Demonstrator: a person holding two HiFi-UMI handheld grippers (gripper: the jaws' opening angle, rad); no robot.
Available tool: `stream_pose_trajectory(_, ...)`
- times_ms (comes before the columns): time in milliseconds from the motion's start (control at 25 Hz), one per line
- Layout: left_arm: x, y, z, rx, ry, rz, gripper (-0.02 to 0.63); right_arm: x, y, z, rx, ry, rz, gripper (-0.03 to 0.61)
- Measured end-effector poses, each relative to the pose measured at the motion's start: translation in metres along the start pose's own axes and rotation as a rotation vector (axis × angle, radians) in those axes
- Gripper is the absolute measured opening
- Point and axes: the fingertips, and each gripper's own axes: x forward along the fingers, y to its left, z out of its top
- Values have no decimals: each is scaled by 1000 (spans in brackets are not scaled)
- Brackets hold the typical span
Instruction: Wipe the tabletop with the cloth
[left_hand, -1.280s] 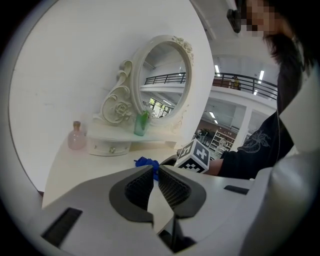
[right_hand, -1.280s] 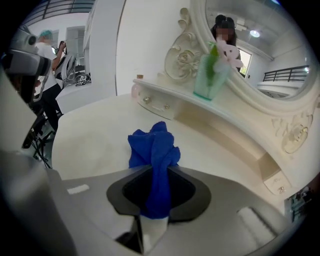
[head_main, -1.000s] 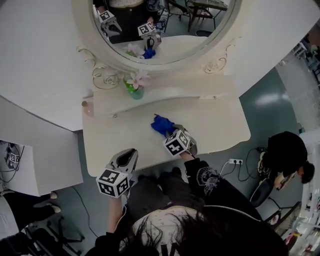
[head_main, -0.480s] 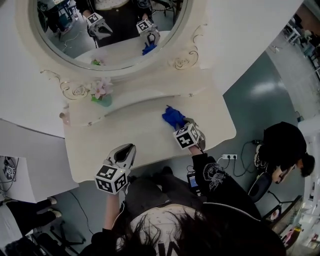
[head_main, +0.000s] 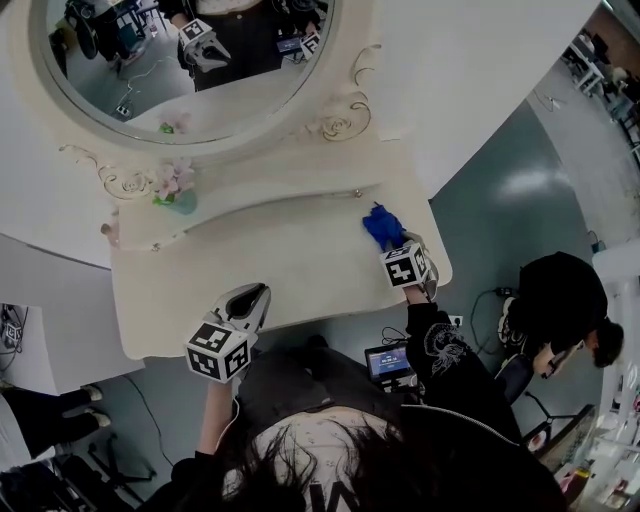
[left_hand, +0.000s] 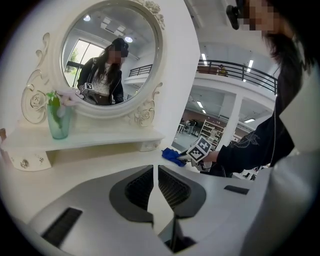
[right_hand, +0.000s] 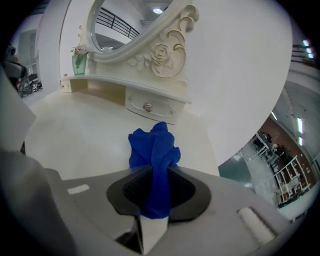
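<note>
At the far left, a green vase (head_main: 178, 200) of pale flowers stands on the raised shelf under the round mirror (head_main: 200, 60), well clear of our work. Our left gripper (head_main: 255, 295) hovers over the near edge of the tabletop (head_main: 260, 250), left of the middle. In its own view the jaws are pressed together with only a sliver of light between them, and nothing is held there (left_hand: 155, 172). It takes no part in the wiping at present.

The tabletop's long axis runs left to right, and most of that pale surface lies bare between our two grippers.

At the right end, our right gripper (head_main: 394, 246) pinches the blue cloth (head_main: 380, 226). Its own view shows the jaws (right_hand: 159, 175) closed on a twisted neck of the cloth (right_hand: 152, 145). The rest bunches out ahead of the jaws, on the far side, and seems to rest on the tabletop (right_hand: 75, 130). Just beyond it is a small drawer (right_hand: 147, 106) with a round knob. The table's right edge is close beside the cloth.

We judge the wipe to be under way. With the cloth near the far right corner, everything left to cover lies to its left. The next stroke should therefore sweep leftward along the long axis. The right gripper is the one to make it, and the cloth must stay pressed flat and not ride up in its bunch.
</note>
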Motion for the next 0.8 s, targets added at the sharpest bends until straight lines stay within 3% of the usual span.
stream_pose_trajectory(360,-11,3,-4,-13,18,71,8,-7,-87,-37,78,20,-128,86)
stream_pose_trajectory(800,-44,13,-21,-46,20,125,8,-13,-98,-33,151,-24,-133,86)
